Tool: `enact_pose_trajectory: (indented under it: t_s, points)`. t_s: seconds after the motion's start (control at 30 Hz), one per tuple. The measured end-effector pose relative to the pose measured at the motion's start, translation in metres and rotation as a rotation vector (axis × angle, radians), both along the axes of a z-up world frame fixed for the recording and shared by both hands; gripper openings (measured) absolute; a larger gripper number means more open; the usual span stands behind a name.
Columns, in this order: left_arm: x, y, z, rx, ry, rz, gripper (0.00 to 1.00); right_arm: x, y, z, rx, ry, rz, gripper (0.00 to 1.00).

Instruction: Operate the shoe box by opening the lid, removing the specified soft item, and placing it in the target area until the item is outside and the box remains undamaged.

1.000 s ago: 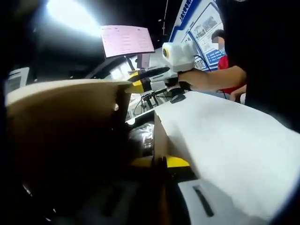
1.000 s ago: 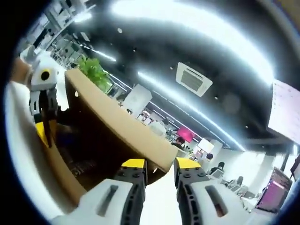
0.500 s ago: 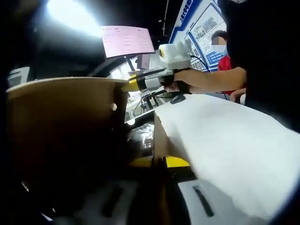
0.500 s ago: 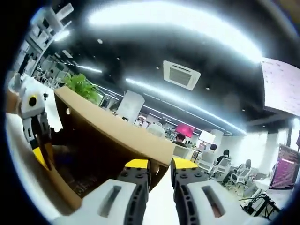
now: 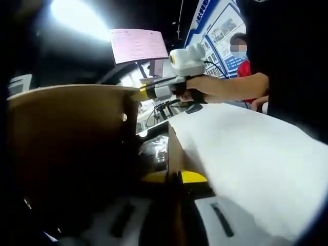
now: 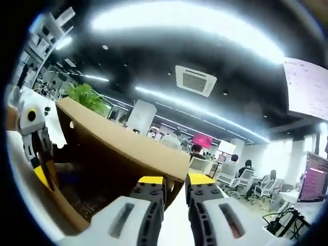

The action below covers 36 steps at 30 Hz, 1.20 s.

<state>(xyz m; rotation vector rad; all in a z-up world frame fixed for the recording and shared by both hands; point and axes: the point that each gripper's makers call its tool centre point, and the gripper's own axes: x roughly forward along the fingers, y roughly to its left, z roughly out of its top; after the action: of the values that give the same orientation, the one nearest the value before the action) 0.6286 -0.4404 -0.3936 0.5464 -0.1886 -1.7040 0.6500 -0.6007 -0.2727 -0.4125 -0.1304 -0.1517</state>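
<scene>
lid (image 6: 123, 148): matt brown cardboard, smooth | table (image 5: 256, 154): white, matt | right gripper (image 6: 176, 180): pale plastic body, yellow tips, black ribbed inner faces

Brown cardboard shoe box lid (image 6: 128, 148), yellow-tipped grey tongs (image 6: 175, 180), white table (image 5: 256, 154), pink paper (image 5: 138, 45).

My right gripper (image 6: 174, 180) pointed up and forward, its yellow-tipped jaws nearly together with a thin edge pinched between them. In the left gripper view it reached in from the right, my bare forearm (image 5: 233, 86) behind it. My left gripper (image 5: 174, 177) sat low, jaws close together.
</scene>
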Motion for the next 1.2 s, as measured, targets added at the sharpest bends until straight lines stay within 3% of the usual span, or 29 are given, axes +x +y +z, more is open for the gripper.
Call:
enact_pose_trajectory:
  t_s: [0.97,1.2]
  points:
    - [0.000,0.000,-0.002,-0.003,-0.006,-0.004,0.06,0.029,-0.010,-0.014,0.080,0.043,-0.001,0.10]
    - [0.000,-0.001,-0.002,-0.003,-0.005,-0.004,0.06,0.040,-0.013,-0.006,0.080,0.049,0.006,0.10]
